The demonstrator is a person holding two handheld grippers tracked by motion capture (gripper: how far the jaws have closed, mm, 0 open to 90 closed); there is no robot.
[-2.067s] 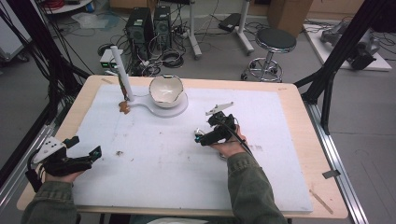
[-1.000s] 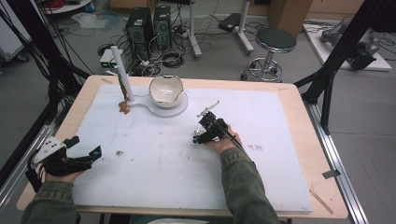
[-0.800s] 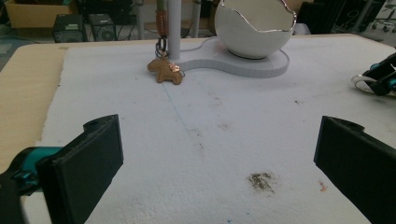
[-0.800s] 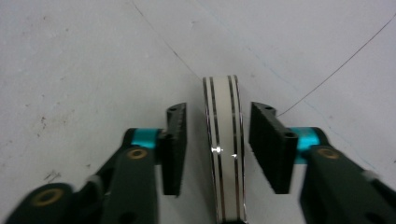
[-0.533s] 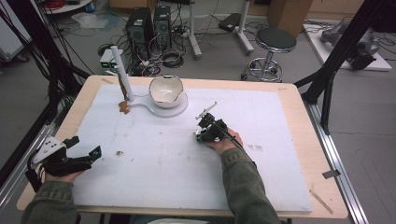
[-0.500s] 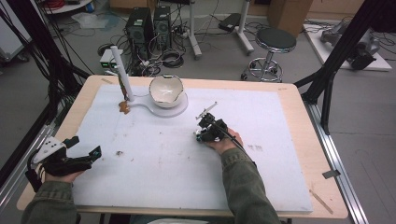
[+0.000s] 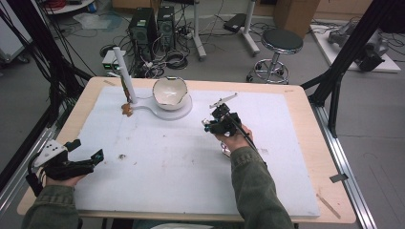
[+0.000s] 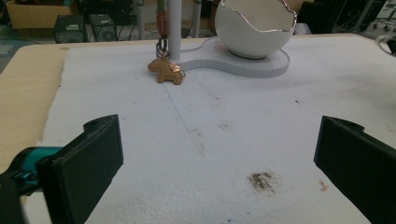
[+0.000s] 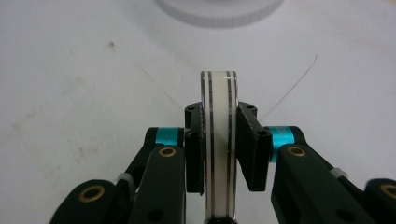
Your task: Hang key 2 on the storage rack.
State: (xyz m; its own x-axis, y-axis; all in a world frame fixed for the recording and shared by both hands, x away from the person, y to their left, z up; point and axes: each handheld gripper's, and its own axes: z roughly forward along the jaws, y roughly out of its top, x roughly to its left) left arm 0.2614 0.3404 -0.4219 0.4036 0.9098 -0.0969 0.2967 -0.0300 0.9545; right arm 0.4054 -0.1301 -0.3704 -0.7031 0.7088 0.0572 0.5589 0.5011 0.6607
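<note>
R gripper: jaws clenched on a white ring w/ thin dark stripes. They closed onto it just now. Ring stands on edge between the two black pads, one pad pressed on each flat side; top of ring sticks up past the jaw tips, lower part runs down btwn the jaw arms. Seen from the high view, R gripper sits over the white mat, mid-desk, just right of the white stand base that carries the cracked-egg bowl. Whether the ring touches the mat: can't tell.

L gripper: jaws released, wide apart, nothing btwn them; near front-left corner of the desk in the high view. Ahead of it a brown horse charm hangs at the stand's post, touching the mat.

No readable brands, labels or writing on ring, stand or grippers.
</note>
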